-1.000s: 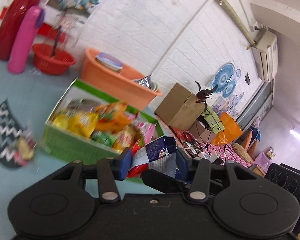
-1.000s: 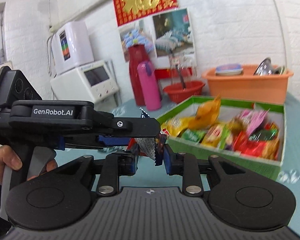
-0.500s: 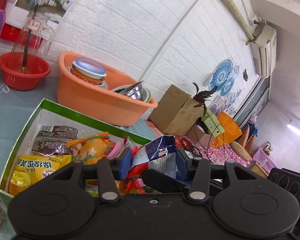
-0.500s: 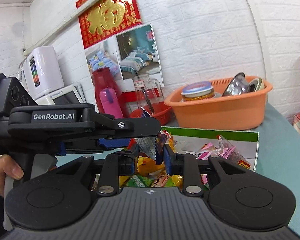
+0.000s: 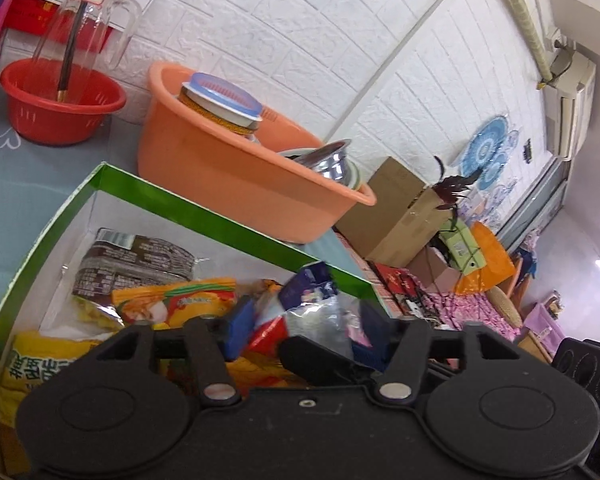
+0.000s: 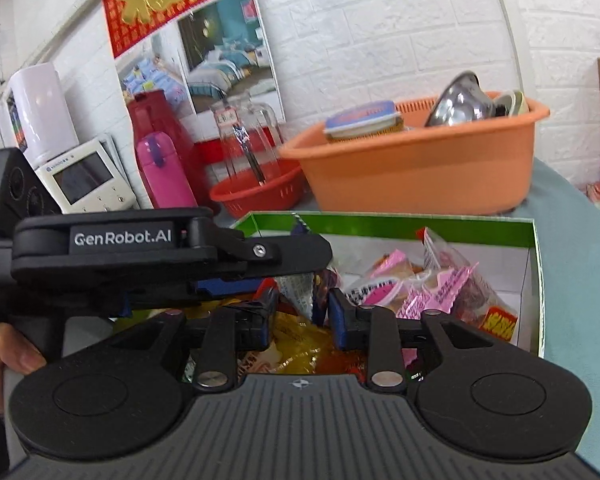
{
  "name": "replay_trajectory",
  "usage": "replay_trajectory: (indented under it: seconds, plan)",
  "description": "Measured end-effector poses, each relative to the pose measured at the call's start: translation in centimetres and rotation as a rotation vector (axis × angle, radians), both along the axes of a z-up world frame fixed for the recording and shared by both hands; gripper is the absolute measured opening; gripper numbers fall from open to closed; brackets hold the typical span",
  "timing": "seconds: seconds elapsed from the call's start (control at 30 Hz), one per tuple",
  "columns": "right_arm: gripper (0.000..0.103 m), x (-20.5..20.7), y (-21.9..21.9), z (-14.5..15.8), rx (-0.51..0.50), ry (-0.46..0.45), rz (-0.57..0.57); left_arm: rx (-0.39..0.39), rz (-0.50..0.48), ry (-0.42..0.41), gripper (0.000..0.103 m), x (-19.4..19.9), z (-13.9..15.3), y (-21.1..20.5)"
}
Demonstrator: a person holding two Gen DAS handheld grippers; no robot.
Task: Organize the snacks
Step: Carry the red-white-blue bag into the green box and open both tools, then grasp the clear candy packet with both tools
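Nearly done: left hand-held gripper (image 5: 304,326) and right hand-held gripper (image 6: 302,314), jaws just parting, release a snack packet (image 5: 312,300) over the full box (image 5: 204,212) at 12 o'clock

A crinkled blue-and-silver foil snack packet (image 5: 308,300) tilts above a green-rimmed, white-lined cardboard box (image 5: 204,208) heaped with yellow, pink and brown snack bags (image 6: 432,288).

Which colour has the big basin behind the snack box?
Orange basin; right wrist view shows it best.

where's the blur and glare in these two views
Left wrist: the blue snack packet between the tongs is smeared and its foil glints; wall lines bow from the fisheye. Right wrist: the orange basin and glass jug are motion-blurred, the near branded casing sharp.
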State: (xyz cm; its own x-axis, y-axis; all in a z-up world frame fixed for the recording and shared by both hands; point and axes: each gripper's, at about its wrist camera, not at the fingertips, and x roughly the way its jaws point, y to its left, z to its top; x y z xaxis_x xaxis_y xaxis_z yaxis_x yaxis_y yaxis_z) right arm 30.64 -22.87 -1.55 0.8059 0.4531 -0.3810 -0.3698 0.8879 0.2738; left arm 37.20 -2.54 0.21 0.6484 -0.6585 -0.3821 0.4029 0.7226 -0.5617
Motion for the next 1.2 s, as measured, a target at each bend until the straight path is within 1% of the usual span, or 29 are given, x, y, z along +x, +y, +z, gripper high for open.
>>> replay_trajectory:
  seconds: [0.03, 0.07, 0.1, 0.13, 0.23, 0.33, 0.4, 0.47, 0.57, 0.67, 0.7, 0.8, 0.9, 0.93, 1.0, 1.13, 1.2]
  plan:
    - [0.071, -0.3, 0.0, 0.2, -0.016, -0.013, 0.008, 0.002, 0.002, -0.008, 0.103, -0.5, 0.4, 0.0]
    - [0.085, -0.8, 0.0, 0.4, -0.023, -0.021, 0.008, 0.008, 0.011, -0.024, 0.103, -1.3, 1.0, 0.0]
    - [0.097, -1.2, -0.1, 0.6, -0.032, -0.034, -0.005, 0.018, 0.021, -0.039, 0.103, -2.0, 1.6, -0.1]
    - [0.099, -1.7, -0.1, 0.8, -0.045, -0.05, -0.014, 0.023, 0.026, -0.055, 0.103, -2.7, 2.1, -0.1]
    - [0.099, -3.8, -0.3, 1.7, -0.064, -0.067, -0.02, 0.018, 0.013, -0.066, 0.103, -4.9, 3.4, 0.6]
    - [0.099, -6.0, -0.7, 2.8, -0.045, -0.072, -0.029, -0.003, 0.038, -0.061, 0.103, -7.4, 4.3, 1.9]
    - [0.103, -7.4, -0.7, 3.6, -0.033, -0.071, -0.035, -0.016, 0.053, -0.053, 0.103, -9.2, 4.7, 3.1]
    - [0.103, -8.8, -0.7, 4.1, -0.023, -0.064, -0.033, -0.006, 0.075, -0.058, 0.103, -11.1, 5.0, 4.3]
    - [0.103, -10.6, -0.5, 4.4, -0.013, -0.043, -0.026, 0.024, 0.13, -0.071, 0.103, -13.9, 4.9, 6.8]
    - [0.103, -12.2, -0.1, 4.1, 0.002, -0.031, -0.011, 0.042, 0.218, -0.033, 0.103, -15.3, 3.8, 9.8]
    - [0.103, -12.4, 0.1, 3.9, 0.006, -0.021, -0.005, 0.049, 0.252, -0.015, 0.103, -15.4, 3.4, 10.7]
    - [0.103, -13.1, 1.2, 3.1, 0.004, 0.016, 0.023, 0.094, 0.358, 0.002, 0.103, -15.2, 2.1, 12.6]
    - [0.103, -13.6, 2.1, 2.4, -0.005, 0.044, 0.042, 0.128, 0.409, 0.009, 0.103, -14.1, 0.7, 13.7]
    - [0.103, -13.7, 2.3, 2.2, -0.006, 0.051, 0.045, 0.145, 0.414, -0.001, 0.103, -13.6, 0.3, 13.9]
    - [0.103, -13.9, 2.4, 1.8, -0.008, 0.068, 0.042, 0.163, 0.392, -0.023, 0.103, -12.4, -0.6, 14.0]
    - [0.103, -14.0, 2.2, 0.8, -0.01, 0.108, 0.022, 0.139, 0.341, -0.032, 0.103, -10.3, -2.5, 14.3]
    - [0.103, -13.9, 2.0, 0.3, -0.004, 0.133, 0.016, 0.113, 0.314, -0.031, 0.103, -9.8, -3.3, 14.5]
